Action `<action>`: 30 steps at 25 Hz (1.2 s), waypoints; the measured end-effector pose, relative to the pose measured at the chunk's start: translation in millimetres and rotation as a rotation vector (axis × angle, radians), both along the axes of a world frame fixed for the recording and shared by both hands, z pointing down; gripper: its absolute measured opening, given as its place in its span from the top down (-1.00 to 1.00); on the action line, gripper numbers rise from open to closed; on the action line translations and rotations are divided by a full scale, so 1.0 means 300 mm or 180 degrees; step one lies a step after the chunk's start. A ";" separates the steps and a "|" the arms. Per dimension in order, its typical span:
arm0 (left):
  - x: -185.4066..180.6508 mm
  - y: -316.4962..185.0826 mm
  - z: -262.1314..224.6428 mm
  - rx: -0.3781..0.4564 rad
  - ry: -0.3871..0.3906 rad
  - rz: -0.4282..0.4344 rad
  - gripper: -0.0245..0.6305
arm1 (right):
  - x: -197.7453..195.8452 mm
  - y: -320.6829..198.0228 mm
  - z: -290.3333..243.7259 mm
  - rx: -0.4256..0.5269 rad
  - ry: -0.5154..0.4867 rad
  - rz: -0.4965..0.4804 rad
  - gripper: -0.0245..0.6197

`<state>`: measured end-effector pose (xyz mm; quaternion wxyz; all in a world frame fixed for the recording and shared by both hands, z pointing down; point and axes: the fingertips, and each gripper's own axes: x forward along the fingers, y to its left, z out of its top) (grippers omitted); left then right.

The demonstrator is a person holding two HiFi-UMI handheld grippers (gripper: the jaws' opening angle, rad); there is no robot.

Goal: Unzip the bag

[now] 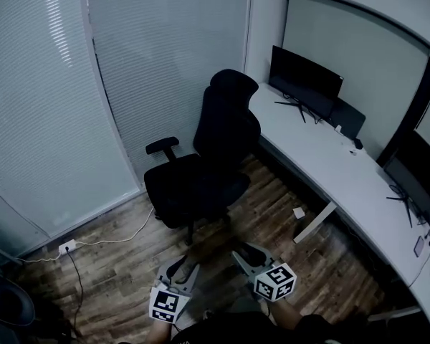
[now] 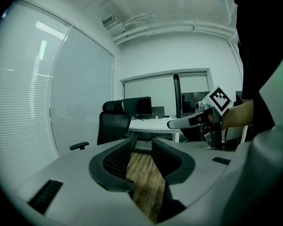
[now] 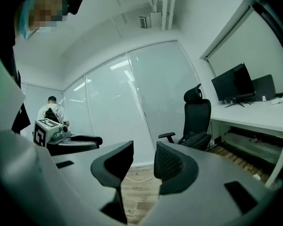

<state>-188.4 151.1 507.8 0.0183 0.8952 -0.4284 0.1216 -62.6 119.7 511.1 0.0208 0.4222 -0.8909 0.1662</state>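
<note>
no bag is seen in any view, so the unzipping is not begun. the left gripper [image 1: 185,269] and right gripper [image 1: 245,256] are held above the floor [image 1: 115,264], jaws narrowly apart and empty.

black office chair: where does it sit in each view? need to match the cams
Head view: the office chair is at centre frame, close to the desk's edge.
Left gripper view: it is left of centre, in the middle distance.
Right gripper view: it is right of centre, in front of the blinds.
Shared landmark: the white desk with monitors, right of the chair in all three views.
</note>
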 end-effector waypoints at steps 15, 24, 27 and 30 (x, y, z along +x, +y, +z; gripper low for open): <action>0.082 -0.206 0.079 -0.0152 -0.0139 -0.0270 0.38 | 0.108 -0.235 0.082 -0.0239 0.0015 -0.0244 0.44; 0.233 -0.409 0.106 -0.0245 -0.0189 -0.0572 0.34 | 0.245 -0.466 0.130 -0.0348 0.0095 -0.0596 0.42; 0.278 -0.467 0.120 -0.0255 -0.0192 -0.0699 0.32 | 0.285 -0.532 0.147 -0.0363 0.0133 -0.0752 0.41; 0.314 -0.507 0.142 -0.0258 -0.0228 -0.0826 0.31 | 0.319 -0.578 0.169 -0.0370 0.0169 -0.0933 0.40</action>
